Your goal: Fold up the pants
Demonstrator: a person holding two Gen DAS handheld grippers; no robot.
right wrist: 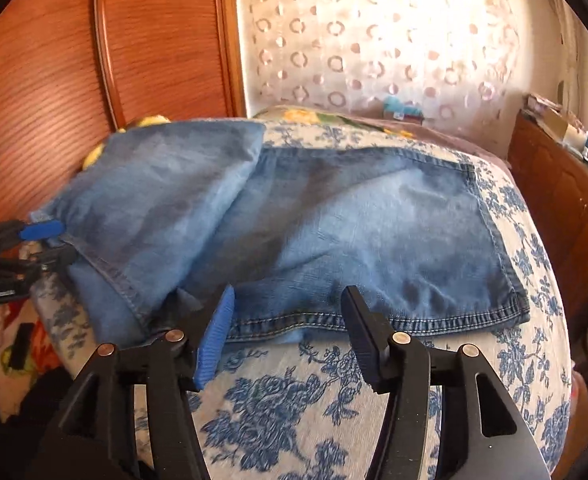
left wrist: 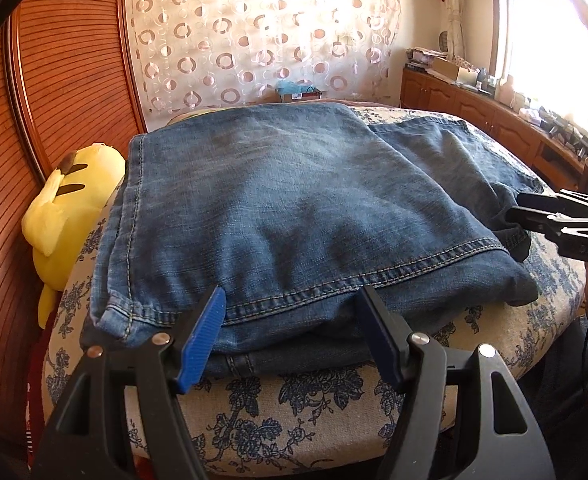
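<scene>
A: Where are the jeans (left wrist: 294, 208) lying?
B: Folded on the floral bedspread (right wrist: 294, 408).
A: And the tools?
B: Left tool (left wrist: 290, 312) and right tool (right wrist: 290, 320) are both gaping wide at the near hem, gripping nothing.

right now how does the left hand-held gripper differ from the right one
The left hand-held gripper sits at the hem of the folded upper layer of the jeans, while the right hand-held gripper sits at the hem of the single lower layer. Shared: both are open, one blue pad and one black, gripping nothing.
</scene>
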